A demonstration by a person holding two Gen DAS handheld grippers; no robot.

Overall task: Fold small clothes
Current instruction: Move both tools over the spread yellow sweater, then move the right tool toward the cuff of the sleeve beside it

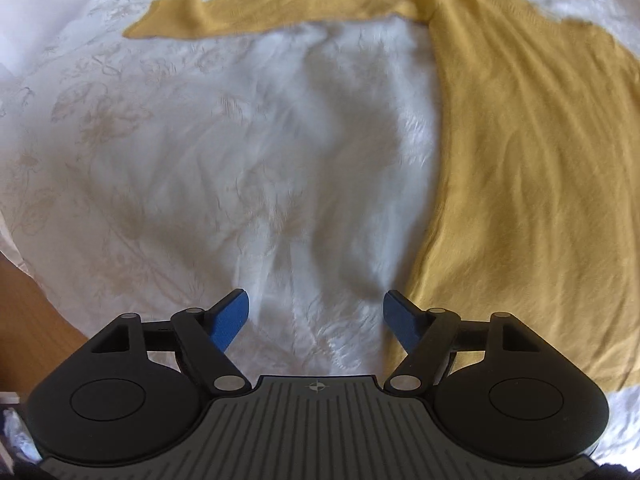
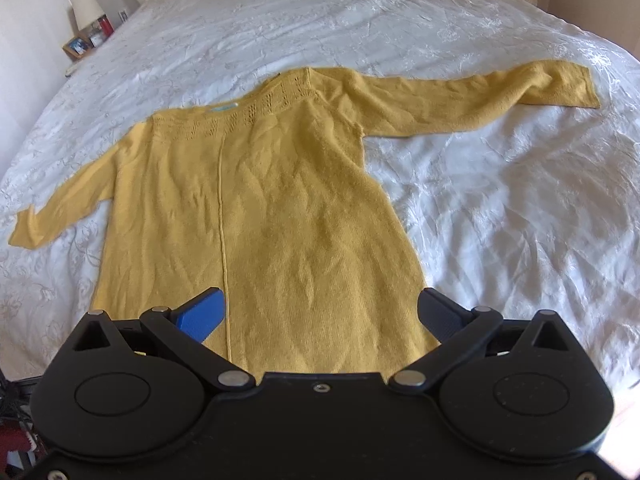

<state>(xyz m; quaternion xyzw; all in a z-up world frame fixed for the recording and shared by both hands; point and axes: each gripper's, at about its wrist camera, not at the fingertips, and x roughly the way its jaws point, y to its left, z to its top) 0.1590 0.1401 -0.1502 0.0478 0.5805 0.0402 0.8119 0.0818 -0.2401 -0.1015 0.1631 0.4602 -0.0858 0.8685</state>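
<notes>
- A mustard-yellow knitted sweater (image 2: 256, 208) lies flat on a white embroidered bedspread (image 2: 500, 208), neckline away from the cameras, hem nearest, both sleeves spread out sideways.
- A seam runs straight down the body; openwork knit bands the neckline.
- The right gripper (image 2: 322, 314) hovers over the hem with jaws wide apart, nothing between the blue pads (image 2: 202, 316).
- The left gripper (image 1: 316, 318) hangs above bare bedspread just beside the sweater's side edge, jaws apart and empty; one sleeve (image 1: 256, 12) stretches across the far end of its view.
- A bedside table (image 2: 78, 50) with a lamp (image 2: 86, 8) stands at the bed's far left corner.
</notes>
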